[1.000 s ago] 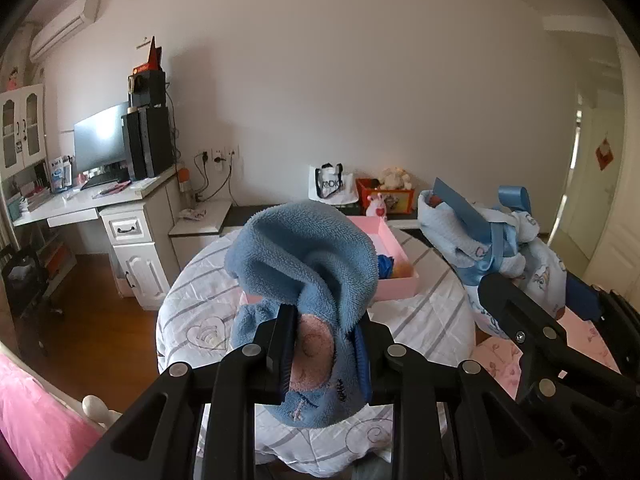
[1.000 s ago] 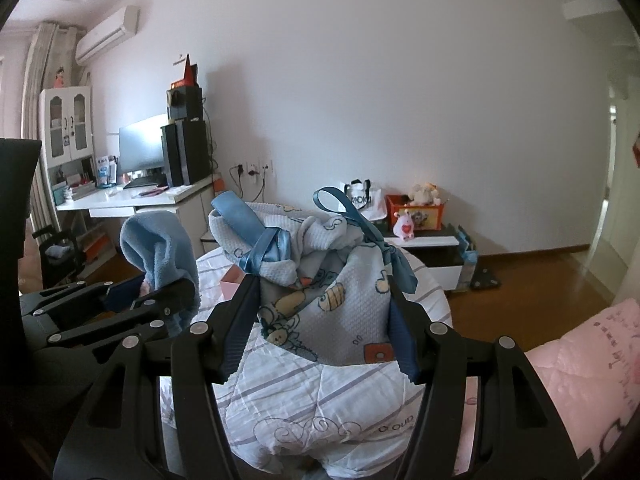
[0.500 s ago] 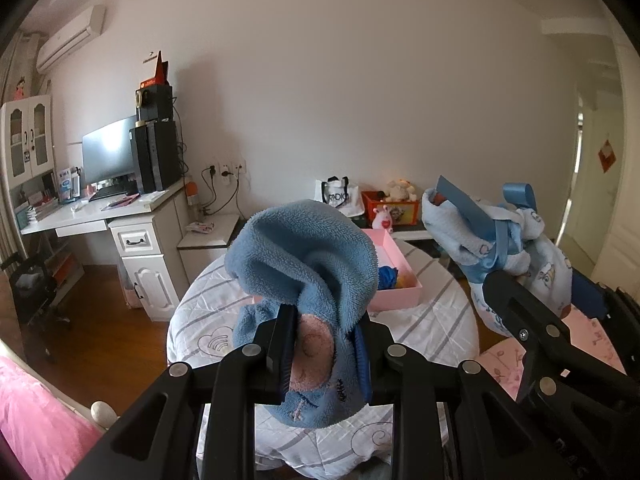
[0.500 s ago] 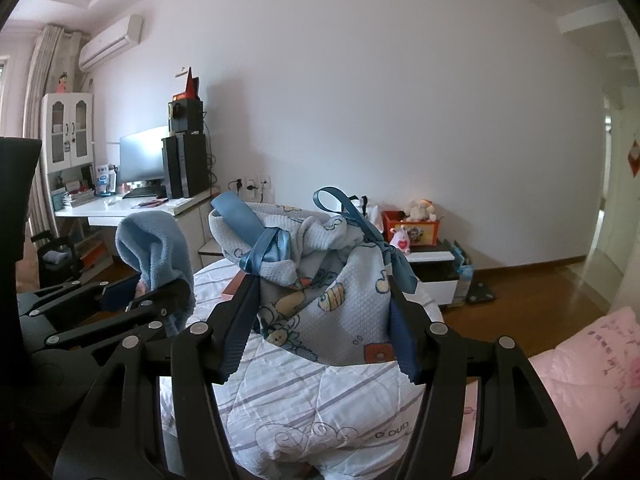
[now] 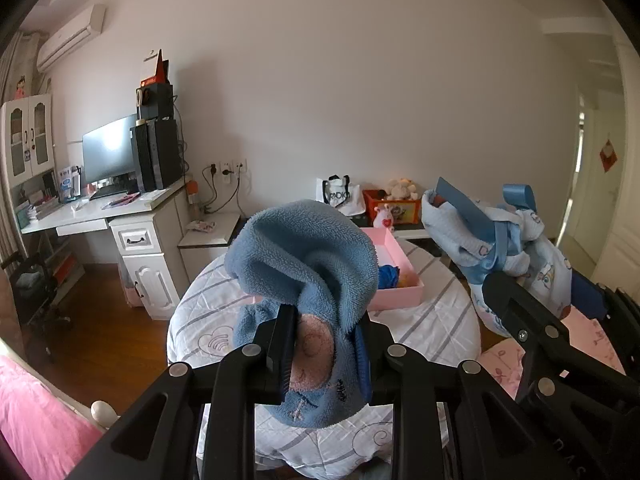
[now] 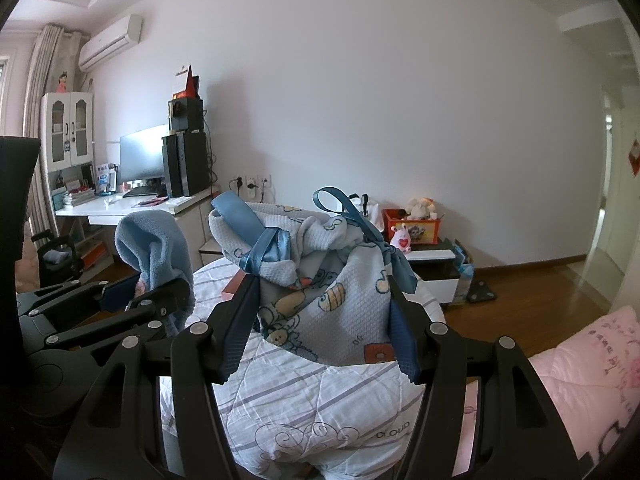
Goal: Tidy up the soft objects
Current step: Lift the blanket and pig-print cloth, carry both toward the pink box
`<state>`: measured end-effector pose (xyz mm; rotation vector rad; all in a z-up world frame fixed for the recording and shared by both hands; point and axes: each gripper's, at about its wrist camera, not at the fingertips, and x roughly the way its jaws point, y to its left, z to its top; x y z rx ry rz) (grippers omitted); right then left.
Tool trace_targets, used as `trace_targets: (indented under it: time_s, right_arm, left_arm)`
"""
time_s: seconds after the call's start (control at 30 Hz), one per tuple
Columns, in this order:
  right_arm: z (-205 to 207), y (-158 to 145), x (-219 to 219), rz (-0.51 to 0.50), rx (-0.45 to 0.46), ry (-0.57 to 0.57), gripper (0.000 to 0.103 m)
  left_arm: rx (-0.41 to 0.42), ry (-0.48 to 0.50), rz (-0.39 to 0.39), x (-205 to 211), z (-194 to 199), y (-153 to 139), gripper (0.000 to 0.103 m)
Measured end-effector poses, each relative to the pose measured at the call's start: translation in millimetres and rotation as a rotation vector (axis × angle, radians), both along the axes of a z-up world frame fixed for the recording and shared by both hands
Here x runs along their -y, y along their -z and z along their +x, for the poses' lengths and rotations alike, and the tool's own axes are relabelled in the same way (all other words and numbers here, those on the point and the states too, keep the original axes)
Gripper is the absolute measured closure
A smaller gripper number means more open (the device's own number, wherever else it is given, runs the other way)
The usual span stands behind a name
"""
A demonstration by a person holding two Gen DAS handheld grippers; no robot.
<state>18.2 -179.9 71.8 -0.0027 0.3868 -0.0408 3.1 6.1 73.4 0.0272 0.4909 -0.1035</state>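
Soft daylight; sharp; fisheye-bent edges

Home bedroom. Evidence: pink quilt, white desk with monitor, wall air conditioner, curtain, stuffed toys on low cabinet, wood floor.

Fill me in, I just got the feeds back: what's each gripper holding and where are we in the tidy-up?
Both grippers are loaded and held up above the round table's quilted cover. The left gripper is clamped on a blue fleece garment. The right gripper is clamped on a light blue cartoon-print baby garment with blue ribbons. The pink box on the table already holds something blue and orange; neither garment is in it yet.
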Motion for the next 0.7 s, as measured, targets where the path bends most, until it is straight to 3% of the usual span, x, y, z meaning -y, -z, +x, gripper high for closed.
trace_targets:
  time_s: [0.33,0.7]
  right_arm:
    - [2,2,-1,0.002,-0.009,-0.001,0.046]
    - [32,10,-1,0.015,-0.049,-0.013,0.046]
  left_arm:
    - [-0.008,-0.003,0.003,4,9,-5,0.080]
    - [-0.031,-0.012,0.014,4,32,1,0.080]
